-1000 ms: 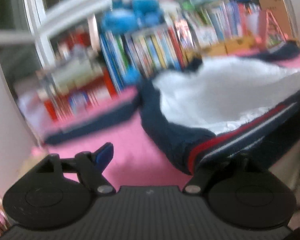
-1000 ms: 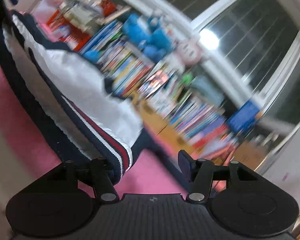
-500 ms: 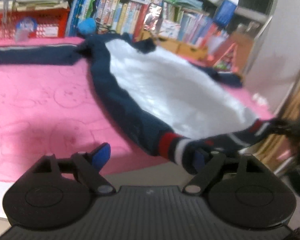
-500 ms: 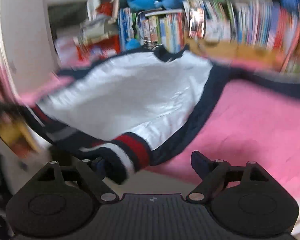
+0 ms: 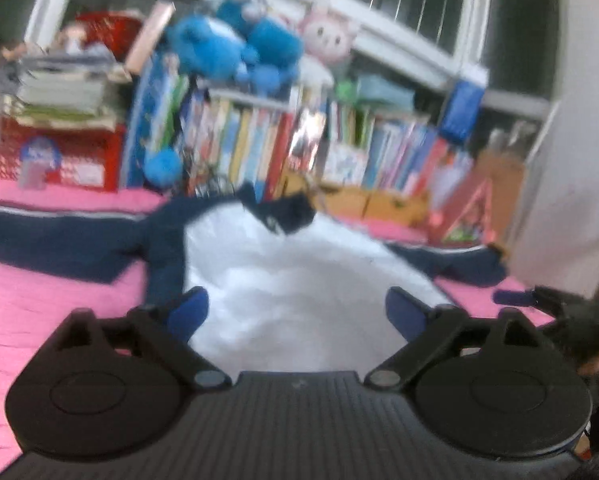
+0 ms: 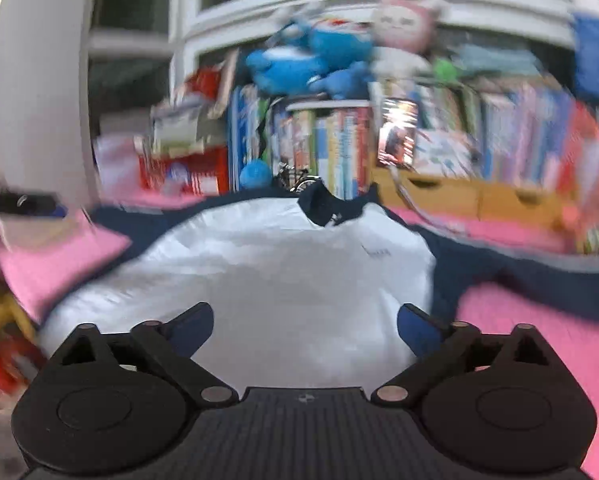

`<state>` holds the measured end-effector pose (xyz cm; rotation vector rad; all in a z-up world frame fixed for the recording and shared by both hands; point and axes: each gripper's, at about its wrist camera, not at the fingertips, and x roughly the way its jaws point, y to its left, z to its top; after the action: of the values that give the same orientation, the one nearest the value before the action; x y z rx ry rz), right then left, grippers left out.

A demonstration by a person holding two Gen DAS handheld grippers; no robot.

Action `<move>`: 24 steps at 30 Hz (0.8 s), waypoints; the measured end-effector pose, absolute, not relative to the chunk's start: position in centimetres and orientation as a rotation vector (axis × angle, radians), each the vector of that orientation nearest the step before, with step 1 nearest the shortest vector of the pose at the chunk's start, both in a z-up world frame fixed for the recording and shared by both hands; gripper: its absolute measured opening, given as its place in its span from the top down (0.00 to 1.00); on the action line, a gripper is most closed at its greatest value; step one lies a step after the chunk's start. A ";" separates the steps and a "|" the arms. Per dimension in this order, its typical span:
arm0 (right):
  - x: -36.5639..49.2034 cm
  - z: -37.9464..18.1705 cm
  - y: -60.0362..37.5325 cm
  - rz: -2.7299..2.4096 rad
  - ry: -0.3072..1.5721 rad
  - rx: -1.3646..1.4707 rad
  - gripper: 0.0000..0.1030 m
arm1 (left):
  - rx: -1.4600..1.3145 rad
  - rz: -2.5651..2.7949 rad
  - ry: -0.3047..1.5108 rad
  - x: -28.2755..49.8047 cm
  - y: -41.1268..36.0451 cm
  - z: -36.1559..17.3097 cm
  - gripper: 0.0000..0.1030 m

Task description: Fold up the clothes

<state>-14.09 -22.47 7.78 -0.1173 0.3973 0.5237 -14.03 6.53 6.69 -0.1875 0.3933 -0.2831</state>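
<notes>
The navy jacket with white lining (image 5: 299, 280) lies spread on the pink counter (image 5: 39, 300). Both the left hand-held gripper (image 5: 297, 312) and right hand-held gripper (image 6: 305, 326) gape wide, holding nothing. Each should pinch a sleeve edge cleanly before folding inward

Black ribbed gripper (image 5: 297, 312) bodies; blue fingertips (image 6: 413, 326).

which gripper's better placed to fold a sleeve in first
Left, probably. Both the left gripper and right gripper are open over the white-lined navy jacket. The left view shows a long navy sleeve lying flat on the pink mat; the opposite sleeve looks blurrier.
</notes>
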 end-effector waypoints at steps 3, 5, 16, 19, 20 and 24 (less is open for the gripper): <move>-12.3 5.5 -17.5 0.544 0.409 -0.147 0.27 | -0.171 -0.235 0.462 -10.8 3.6 3.3 0.17; -11.5 4.0 -16.4 0.519 0.448 -0.119 0.39 | -0.117 -0.181 0.518 -10.0 3.0 1.3 0.21; -11.2 0.8 -24.6 -0.130 0.483 -0.289 0.56 | 0.019 -0.027 0.482 -13.3 7.3 -1.1 0.22; -11.1 3.3 -24.4 -0.044 0.458 -0.232 0.57 | 0.015 -0.032 0.471 -12.9 7.0 -1.0 0.21; -10.8 4.4 -23.7 0.051 0.452 -0.189 0.51 | 0.013 -0.032 0.471 -12.8 7.0 -1.0 0.21; -8.1 6.4 -18.4 0.400 0.453 -0.136 0.40 | -0.032 -0.065 0.483 -12.9 7.5 -0.4 0.22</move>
<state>-8.08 -18.39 6.39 -0.1359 0.4525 0.4005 -12.87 7.53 -0.41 -0.0318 0.4832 -0.0654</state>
